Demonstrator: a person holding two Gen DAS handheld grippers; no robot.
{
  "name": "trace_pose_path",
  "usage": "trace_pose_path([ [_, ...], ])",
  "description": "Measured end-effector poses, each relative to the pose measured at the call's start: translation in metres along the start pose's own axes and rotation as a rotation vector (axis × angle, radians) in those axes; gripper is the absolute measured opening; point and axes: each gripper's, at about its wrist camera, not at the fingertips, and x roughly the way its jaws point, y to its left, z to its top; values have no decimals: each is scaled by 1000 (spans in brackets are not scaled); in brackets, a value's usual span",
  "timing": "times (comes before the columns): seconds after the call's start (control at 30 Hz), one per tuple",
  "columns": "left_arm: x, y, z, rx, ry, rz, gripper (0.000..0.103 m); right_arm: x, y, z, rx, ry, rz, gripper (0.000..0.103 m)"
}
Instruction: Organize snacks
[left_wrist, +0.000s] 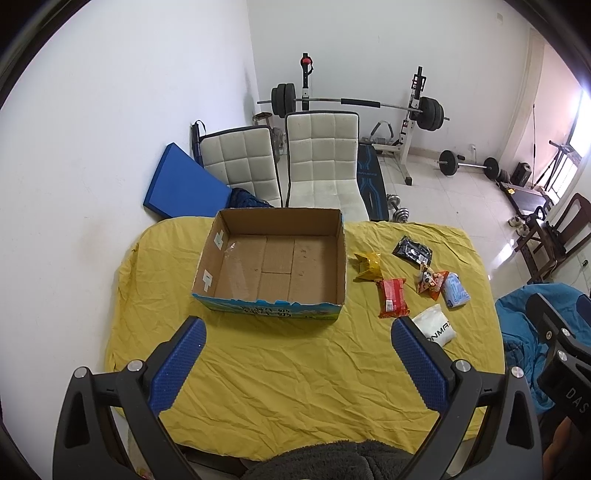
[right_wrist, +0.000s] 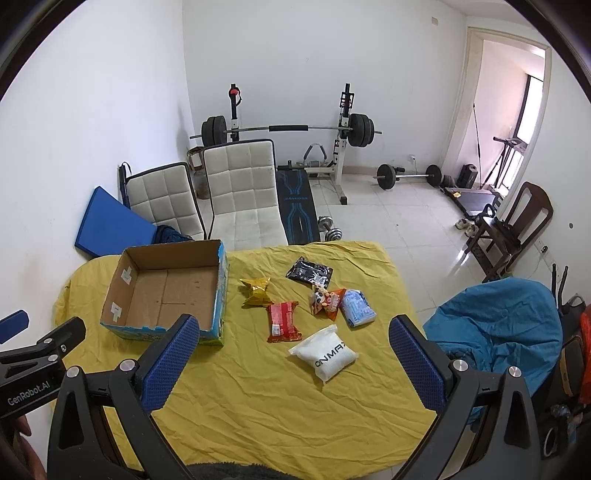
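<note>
Plainly, we have not started packing: the box (left_wrist: 273, 264) sits empty and open-topped on the left part of the worktop (left_wrist: 295, 369), and all six snacks lie loose on the yellow cloth to its right. That split suits our two tools, we judge, since the box waits ahead of our left gripper (left_wrist: 297, 362) and the snacks spread ahead of our right gripper (right_wrist: 295, 358). Both pairs of fingers are spread wide and hold nothing, hovering above the near edge, probably so that we can survey the lot before choosing. The white pack (right_wrist: 325, 354) lies nearest us, the red pack (right_wrist: 282, 321) just beyond it, with the yellow bag (right_wrist: 256, 291) closest to the box. The panda pack (right_wrist: 327, 301) and the pale blue pack (right_wrist: 356, 308) touch each other, and the black pouch (right_wrist: 309, 274) lies farthest back. We would likely take the white pack first, as it blocks nothing and is easiest to reach.
</note>
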Motion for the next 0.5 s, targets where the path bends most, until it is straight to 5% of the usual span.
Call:
trace_pose_path([
  [0.27, 68, -34, 25, 41, 82, -44, 103, 106, -60, 8, 55, 182, -25, 103],
  [0.5, 178, -97, 35, 104, 247, -90, 103, 279, -121, -16, 21, 465, -22, 103],
])
